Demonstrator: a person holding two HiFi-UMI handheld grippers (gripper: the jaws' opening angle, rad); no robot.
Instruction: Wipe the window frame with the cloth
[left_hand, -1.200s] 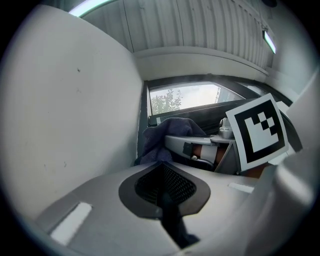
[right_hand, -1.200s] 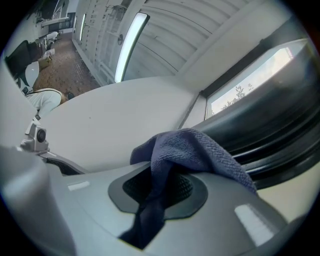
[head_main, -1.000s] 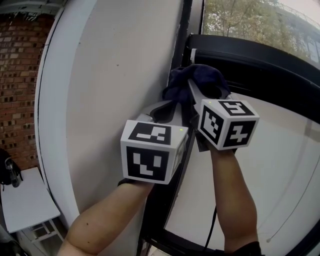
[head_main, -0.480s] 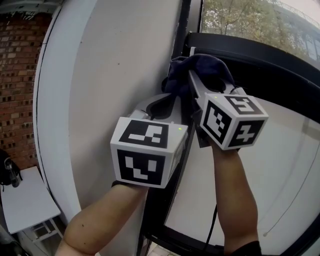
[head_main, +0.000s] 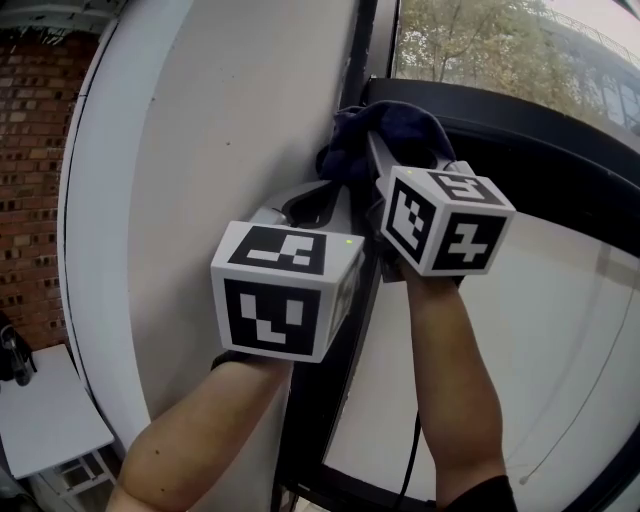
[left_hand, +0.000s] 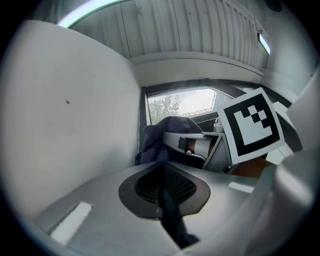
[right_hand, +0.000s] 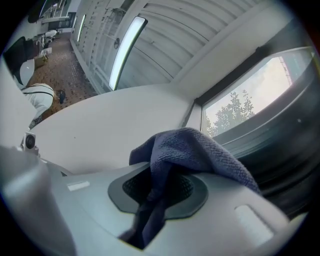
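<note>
Right gripper (right_hand: 162, 189) is clamped on the cloth (right_hand: 200, 150); dark blue towelling is pinched between my jaws, and the rest is bunched over the top of them and draped down the far side.

Left gripper (left_hand: 162, 182) has its jaws closed together; only a thin dark seam shows between them, and I can't tell whether any fabric sits in it.

From the head view both my forearms are raised, with the grippers side by side; the left is lower and nearer me, the right higher and further in.

The cloth bundle sits at the corner of the window frame (head_main: 520, 112), where the dark upright meets the dark curved rail; it overlaps the frame there, but the contact itself is hidden behind the bundle.

The left gripper's tips are just below the cloth, close beside the white wall (head_main: 230, 120) that runs along the frame's left edge; in the left gripper view the cloth is straight ahead of the tips, and the right gripper's marker cube (left_hand: 250, 127) is just to the right of it.

Trees (head_main: 470, 40) show through the glass above the rail; a brick wall (head_main: 30, 150) is at the far left, and a white table (head_main: 50, 420) is low in the left corner, well apart from the frame.
</note>
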